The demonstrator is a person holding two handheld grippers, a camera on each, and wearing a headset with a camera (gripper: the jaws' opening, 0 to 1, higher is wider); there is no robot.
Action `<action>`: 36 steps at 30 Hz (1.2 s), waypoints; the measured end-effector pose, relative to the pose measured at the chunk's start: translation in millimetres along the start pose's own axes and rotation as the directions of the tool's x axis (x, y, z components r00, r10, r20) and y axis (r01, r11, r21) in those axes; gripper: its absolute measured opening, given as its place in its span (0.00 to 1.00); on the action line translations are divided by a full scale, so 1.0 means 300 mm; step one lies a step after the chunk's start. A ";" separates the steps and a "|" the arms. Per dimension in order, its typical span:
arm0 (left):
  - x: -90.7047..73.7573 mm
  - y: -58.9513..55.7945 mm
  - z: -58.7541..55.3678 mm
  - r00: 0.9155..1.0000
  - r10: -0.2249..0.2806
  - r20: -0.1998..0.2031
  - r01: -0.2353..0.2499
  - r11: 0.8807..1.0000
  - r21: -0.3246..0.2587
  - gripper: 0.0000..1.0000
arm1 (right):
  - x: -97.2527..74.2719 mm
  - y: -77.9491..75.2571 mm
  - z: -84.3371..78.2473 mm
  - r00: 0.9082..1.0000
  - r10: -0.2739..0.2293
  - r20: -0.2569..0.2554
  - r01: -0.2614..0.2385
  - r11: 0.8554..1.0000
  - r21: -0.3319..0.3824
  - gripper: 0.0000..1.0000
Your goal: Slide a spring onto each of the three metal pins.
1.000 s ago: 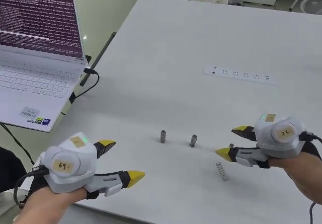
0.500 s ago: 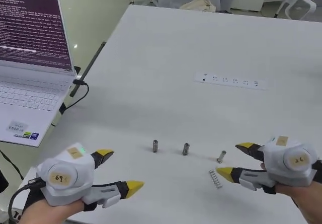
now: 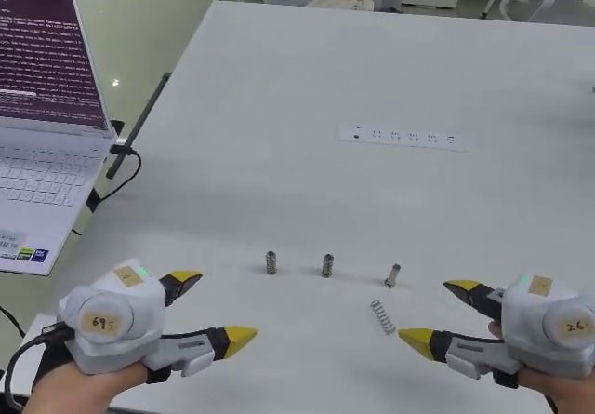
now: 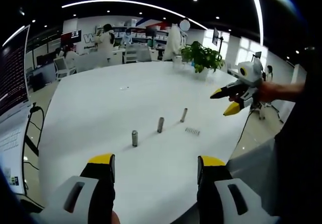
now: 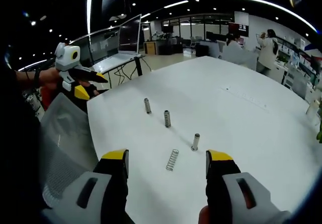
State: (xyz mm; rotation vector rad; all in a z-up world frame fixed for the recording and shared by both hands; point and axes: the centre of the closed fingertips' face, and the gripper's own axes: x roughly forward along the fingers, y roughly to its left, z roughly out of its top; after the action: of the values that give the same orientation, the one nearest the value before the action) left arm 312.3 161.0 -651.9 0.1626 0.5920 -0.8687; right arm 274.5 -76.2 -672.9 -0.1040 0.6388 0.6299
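Altogether three pins (image 3: 392, 275), two spring-clad, one loose spring (image 3: 382, 316) nearby; left gripper (image 3: 216, 307) and right gripper (image 3: 434, 312), jaws apart.

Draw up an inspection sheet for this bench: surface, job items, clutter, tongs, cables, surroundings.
Surface: white table, no marks or spills seen.
Job's things: three pins upright in a row. The left pin and middle pin each have a spring on them. The right pin is bare, and a loose spring lies flat near it.
Clutter: power strip farther back, no plugs seen in it.
Grippers: left tongs and right tongs both open and empty, at the table's near edge.
Cables: black cable beside the open laptop.
Surroundings: open office, people at far desks, potted plant.
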 end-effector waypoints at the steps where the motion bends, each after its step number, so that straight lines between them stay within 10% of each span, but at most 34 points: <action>1: 0.002 0.000 0.004 1.000 -0.001 0.003 0.001 1.000 -0.001 0.62 | -0.005 0.007 -0.004 1.000 -0.003 0.002 0.003 1.000 0.006 0.61; 18: 0.023 -0.012 0.029 1.000 -0.030 -0.004 0.030 0.999 0.032 0.62 | -0.039 0.034 -0.023 1.000 -0.012 0.011 0.012 1.000 0.022 0.67; 36: 0.131 -0.152 0.051 0.981 -0.176 -0.085 0.189 0.964 0.187 0.61 | -0.065 0.044 -0.025 1.000 -0.009 0.005 0.009 1.000 0.028 0.68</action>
State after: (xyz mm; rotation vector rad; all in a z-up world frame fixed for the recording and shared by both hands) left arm 303.7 99.6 -656.4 0.3192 0.5915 -1.1038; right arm 250.7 -77.7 -666.2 -0.0790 0.6412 0.6120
